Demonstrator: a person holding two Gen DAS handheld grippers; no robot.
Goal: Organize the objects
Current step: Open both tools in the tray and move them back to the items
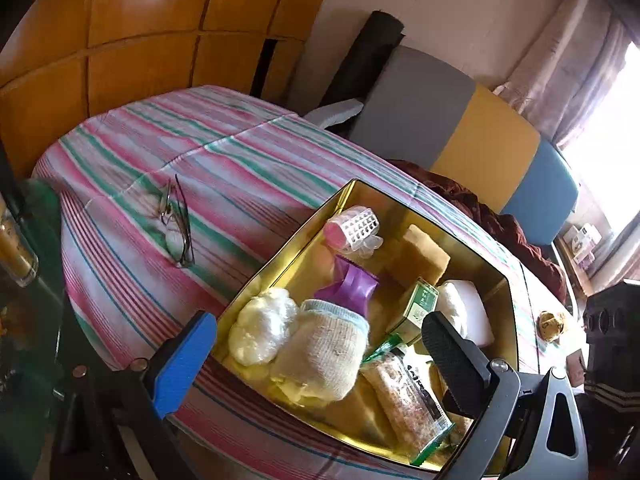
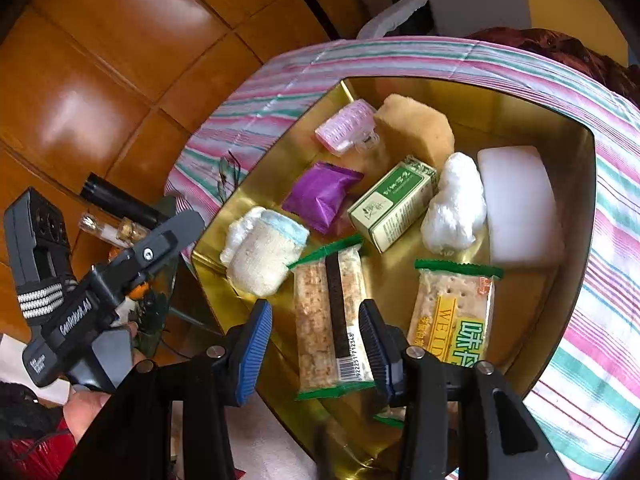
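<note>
A gold tin box (image 1: 280, 256) (image 2: 576, 216) on the striped tablecloth holds several items: a knitted sock roll (image 1: 324, 352) (image 2: 266, 258), a purple packet (image 1: 352, 284) (image 2: 322, 194), a green-white carton (image 1: 416, 304) (image 2: 394, 204), a pink hair roller (image 1: 352, 226) (image 2: 346, 126), a tan sponge (image 2: 418, 126), a white foam block (image 2: 518, 204) and snack bars (image 2: 330, 320). My left gripper (image 1: 316, 354) is open and empty over the box's near side. My right gripper (image 2: 316, 340) is open and empty, its fingers either side of a snack bar, above it.
Folded glasses (image 1: 178, 224) lie on the striped cloth (image 1: 224, 160) left of the box. A glass table with a jar (image 1: 16, 256) stands at left. A cracker pack (image 2: 454, 316) lies in the box. Coloured chair backs (image 1: 484, 136) stand behind the table.
</note>
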